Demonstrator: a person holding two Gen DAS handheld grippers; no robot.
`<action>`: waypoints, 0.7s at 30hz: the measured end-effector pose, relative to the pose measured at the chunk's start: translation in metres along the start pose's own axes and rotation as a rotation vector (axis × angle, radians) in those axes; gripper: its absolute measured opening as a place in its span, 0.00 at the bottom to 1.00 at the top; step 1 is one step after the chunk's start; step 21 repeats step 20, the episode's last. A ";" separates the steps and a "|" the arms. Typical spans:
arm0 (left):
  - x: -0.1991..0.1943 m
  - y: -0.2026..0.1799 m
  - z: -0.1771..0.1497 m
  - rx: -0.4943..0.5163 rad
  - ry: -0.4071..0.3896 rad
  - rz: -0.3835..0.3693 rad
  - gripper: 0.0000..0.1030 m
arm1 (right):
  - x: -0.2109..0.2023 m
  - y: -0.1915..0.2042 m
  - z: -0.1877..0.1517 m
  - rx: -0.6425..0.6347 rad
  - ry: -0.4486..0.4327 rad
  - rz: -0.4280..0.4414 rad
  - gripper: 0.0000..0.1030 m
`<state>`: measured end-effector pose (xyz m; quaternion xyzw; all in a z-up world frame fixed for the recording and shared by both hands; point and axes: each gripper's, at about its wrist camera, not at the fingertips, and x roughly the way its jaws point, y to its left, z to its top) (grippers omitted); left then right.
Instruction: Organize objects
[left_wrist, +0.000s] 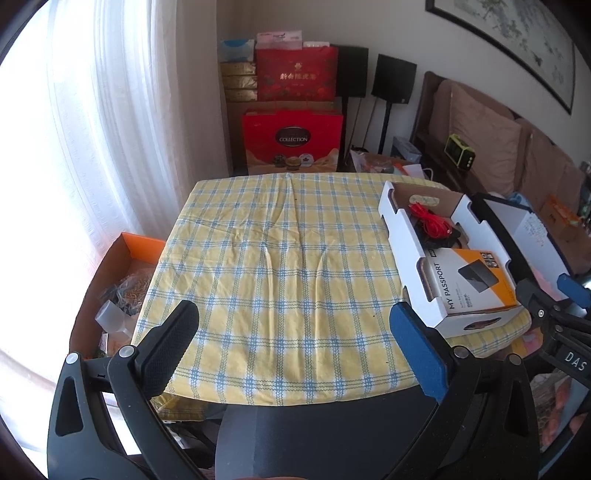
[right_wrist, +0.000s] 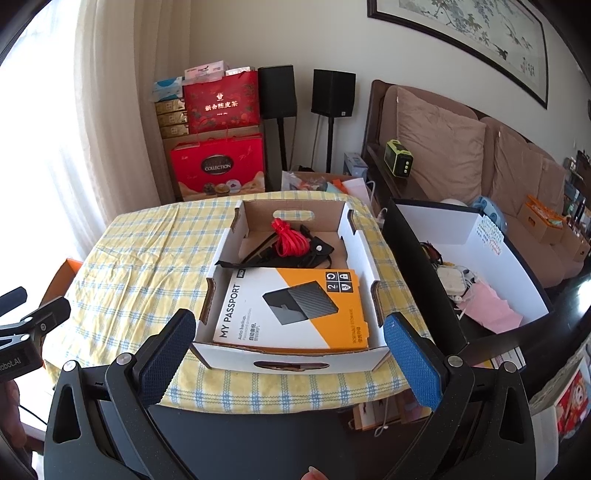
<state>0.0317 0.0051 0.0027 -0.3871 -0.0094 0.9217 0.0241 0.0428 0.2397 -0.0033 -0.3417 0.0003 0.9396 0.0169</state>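
Checked tabletop (left_wrist: 280, 258) under a bright curtained window, bare on its left half. Left claw (left_wrist: 293, 323) spread wide over the cloth, gripping nothing. White tray (right_wrist: 291, 360) at the right edge, holding red cable (right_wrist: 290, 236) at the back and orange box (right_wrist: 295, 306) in front. Right claw (right_wrist: 290, 332) spread, empty, just before the tray.

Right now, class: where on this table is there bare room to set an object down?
The checked tablecloth lies bare between the curtain side and the white cardboard tray. The tray itself is crowded: hard-drive box and red cable.
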 end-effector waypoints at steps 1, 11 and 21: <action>0.000 0.000 0.000 0.000 0.000 -0.001 1.00 | 0.000 0.000 0.000 0.000 -0.001 0.001 1.00; 0.001 -0.001 -0.001 0.010 0.003 0.002 1.00 | 0.001 0.001 0.000 -0.002 0.001 0.003 1.00; 0.001 -0.002 -0.001 0.009 0.002 0.003 1.00 | 0.001 0.000 0.000 -0.001 0.002 0.004 1.00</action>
